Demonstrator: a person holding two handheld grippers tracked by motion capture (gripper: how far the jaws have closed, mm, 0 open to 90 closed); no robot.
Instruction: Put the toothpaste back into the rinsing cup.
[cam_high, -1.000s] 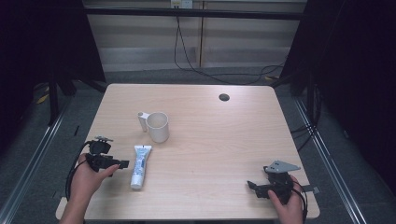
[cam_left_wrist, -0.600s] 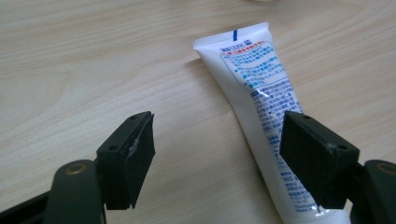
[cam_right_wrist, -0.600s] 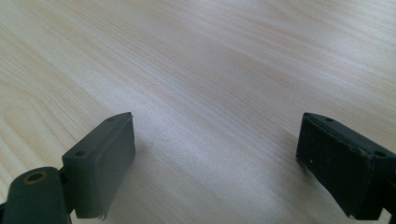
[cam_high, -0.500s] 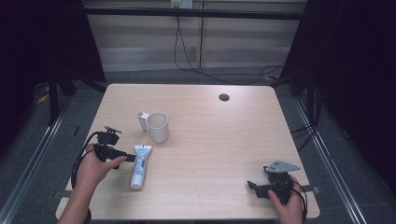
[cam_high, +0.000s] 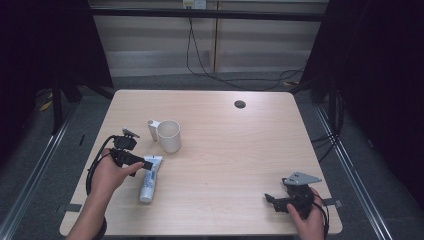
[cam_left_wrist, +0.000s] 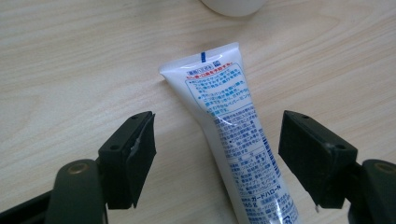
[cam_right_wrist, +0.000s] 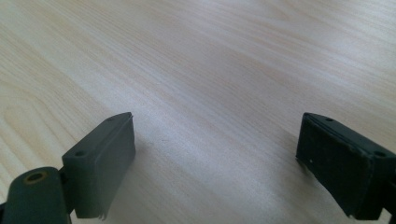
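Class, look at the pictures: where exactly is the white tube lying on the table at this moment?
In the high view the white tube lies flat at the table's left side, just in front of the cup, between the left tool's open jaws.

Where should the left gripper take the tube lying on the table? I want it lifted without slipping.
Grip the tube across its narrow width, around mid-body, coming down from above. It lies flat on the table, its long sides free, and the open left gripper already straddles it. The flat crimped end near the mug is thinner, so probably less secure.
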